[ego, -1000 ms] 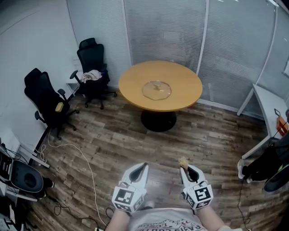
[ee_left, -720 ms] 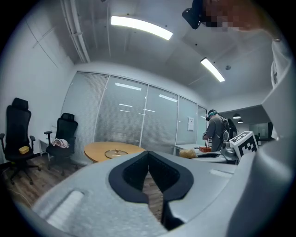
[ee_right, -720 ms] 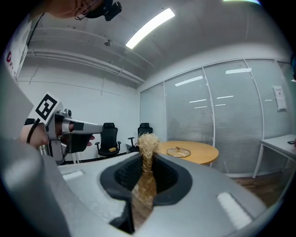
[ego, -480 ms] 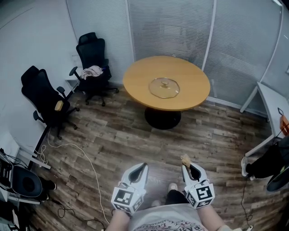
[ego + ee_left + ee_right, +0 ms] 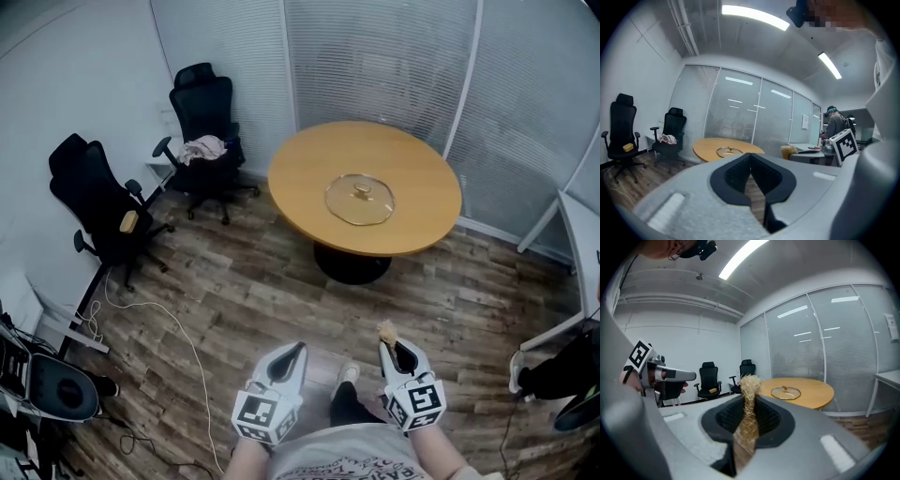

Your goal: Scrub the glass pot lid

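Both low over the floor: left tongs pressed together, empty; right tongs pinching a fibrous scrubber. Well ahead on the round surface, the glass pot lid.

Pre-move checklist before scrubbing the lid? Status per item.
1. Scrubber held: ok. The straw-coloured scrubber is clamped in the right gripper.
2. Left gripper free: ok. Jaws together, nothing between them.
3. Glass lid located: ok. It lies knob up on the round table.
4. Lid within reach: not ok. Both grippers are well short of the table.
5. Lid wet or soiled: cannot tell.
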The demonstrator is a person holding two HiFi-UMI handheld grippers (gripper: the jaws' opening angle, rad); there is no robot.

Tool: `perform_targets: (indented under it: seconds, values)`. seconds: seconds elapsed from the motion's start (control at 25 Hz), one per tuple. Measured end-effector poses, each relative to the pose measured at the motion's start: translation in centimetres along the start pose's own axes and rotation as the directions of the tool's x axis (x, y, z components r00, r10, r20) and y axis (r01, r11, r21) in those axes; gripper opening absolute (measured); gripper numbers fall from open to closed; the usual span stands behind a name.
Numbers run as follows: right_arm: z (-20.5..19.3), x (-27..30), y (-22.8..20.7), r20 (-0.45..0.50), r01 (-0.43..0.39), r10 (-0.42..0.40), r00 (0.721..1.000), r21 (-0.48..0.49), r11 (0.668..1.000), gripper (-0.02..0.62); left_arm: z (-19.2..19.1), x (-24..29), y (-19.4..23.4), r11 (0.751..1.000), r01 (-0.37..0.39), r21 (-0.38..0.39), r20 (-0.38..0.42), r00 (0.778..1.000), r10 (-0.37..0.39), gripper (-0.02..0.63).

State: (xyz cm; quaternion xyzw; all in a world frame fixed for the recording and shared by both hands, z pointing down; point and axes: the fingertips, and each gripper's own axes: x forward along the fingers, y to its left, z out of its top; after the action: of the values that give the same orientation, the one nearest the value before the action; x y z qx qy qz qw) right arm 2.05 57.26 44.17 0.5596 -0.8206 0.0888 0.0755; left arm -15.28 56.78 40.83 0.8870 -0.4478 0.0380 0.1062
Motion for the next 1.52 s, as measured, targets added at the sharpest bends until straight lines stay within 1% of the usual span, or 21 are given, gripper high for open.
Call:
perform_targets:
  seconds: [0.28, 0.44, 0.6, 0.76, 0.88, 1.08, 1.28, 1.4, 1.52]
  values:
    - [3.6, 10.5, -8.7, 0.001, -0.011, 0.011, 1.0, -0.016, 1.0, 0.06, 3.6, 12.7, 4.4, 1.0, -0.013, -0.008, 0.006, 1.0, 0.013, 0.008]
    - [5.1, 16.1, -12.4, 0.0, -0.051, 0.051, 0.999, -0.042, 0.998, 0.06, 5.4, 19.4, 6.1, 1.0, -0.01, 0.008, 0.005, 1.0, 0.01, 0.008]
    - [6.0, 20.1, -14.8, -0.002, -0.087, 0.087, 0.996, -0.069, 0.994, 0.06, 6.6, 24.2, 7.5, 1.0, -0.023, 0.017, 0.001, 1.0, 0.023, 0.008]
    - [6.6, 22.8, -15.3, -0.009, -0.115, 0.115, 0.993, -0.093, 0.989, 0.06, 7.2, 27.3, 9.3, 0.999, -0.04, 0.011, -0.011, 0.999, 0.04, 0.008]
    - [6.9, 24.3, -16.0, -0.022, -0.115, 0.113, 0.993, -0.11, 0.987, 0.06, 7.2, 29.6, 10.4, 1.0, -0.028, 0.008, -0.028, 0.999, 0.028, 0.008]
    - [6.8, 27.4, -19.4, -0.04, -0.061, 0.058, 0.998, -0.084, 0.995, 0.06, 7.4, 34.9, 11.7, 0.999, 0.028, 0.022, -0.038, 0.999, -0.027, 0.007]
    - [7.2, 31.8, -22.6, -0.058, 0.05, -0.053, 0.997, -0.053, 0.997, 0.06, 7.7, 40.9, 14.7, 0.991, 0.128, 0.029, -0.066, 0.99, -0.126, 0.008]
    - [7.8, 34.6, -24.6, -0.069, 0.116, -0.118, 0.991, -0.028, 0.993, 0.06, 8.6, 44.5, 16.6, 0.982, 0.188, 0.035, -0.071, 0.98, -0.185, 0.006]
    - [8.7, 38.3, -26.3, -0.073, 0.177, -0.177, 0.982, -0.011, 0.984, 0.06, 9.9, 48.5, 19.5, 0.972, 0.23, 0.042, -0.077, 0.971, -0.227, 0.008]
